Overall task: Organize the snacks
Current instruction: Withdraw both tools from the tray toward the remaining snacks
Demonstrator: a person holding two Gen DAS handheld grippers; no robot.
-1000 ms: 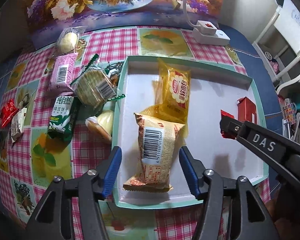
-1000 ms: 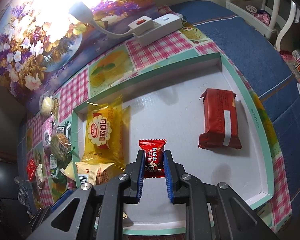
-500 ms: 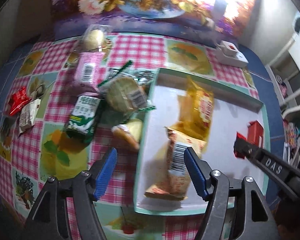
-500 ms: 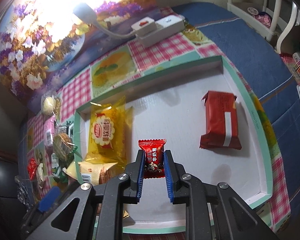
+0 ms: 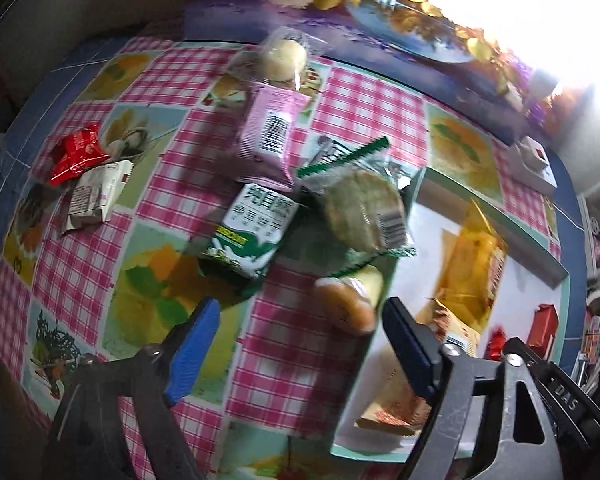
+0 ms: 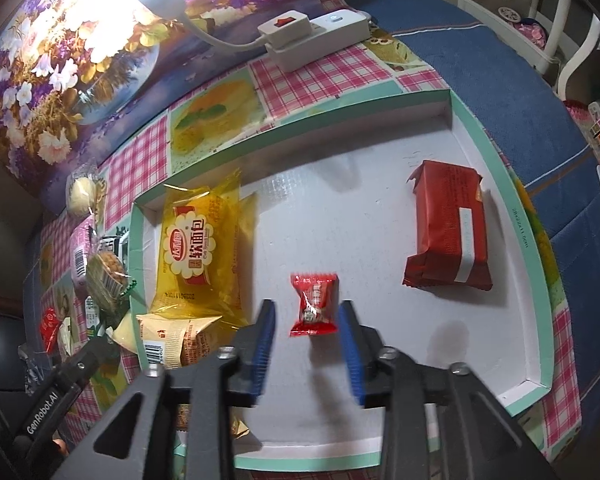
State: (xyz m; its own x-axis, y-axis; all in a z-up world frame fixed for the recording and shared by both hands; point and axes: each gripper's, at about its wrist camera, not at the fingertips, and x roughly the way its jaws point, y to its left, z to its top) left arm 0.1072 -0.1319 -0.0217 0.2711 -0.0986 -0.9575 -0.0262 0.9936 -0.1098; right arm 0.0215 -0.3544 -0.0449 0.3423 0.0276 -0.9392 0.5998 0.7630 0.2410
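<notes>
The small red candy (image 6: 314, 305) lay glossy and crinkled between the right tool (image 6: 309, 354); its jaws had just been opening, untouching; the left tool (image 5: 300, 344) gaped empty.

A white plastic power strip with a red switch (image 6: 312, 36) is lying on the pink-checked, fruit-printed oilcloth surface (image 6: 288, 76), its white cable curving away to the left. A glossy backdrop printed with purple and white flowers (image 6: 44, 80) is standing behind the surface, partly washed out by glare. A white-framed rack (image 6: 556, 4) is standing beyond the blue cloth (image 6: 480, 72) at the right.
</notes>
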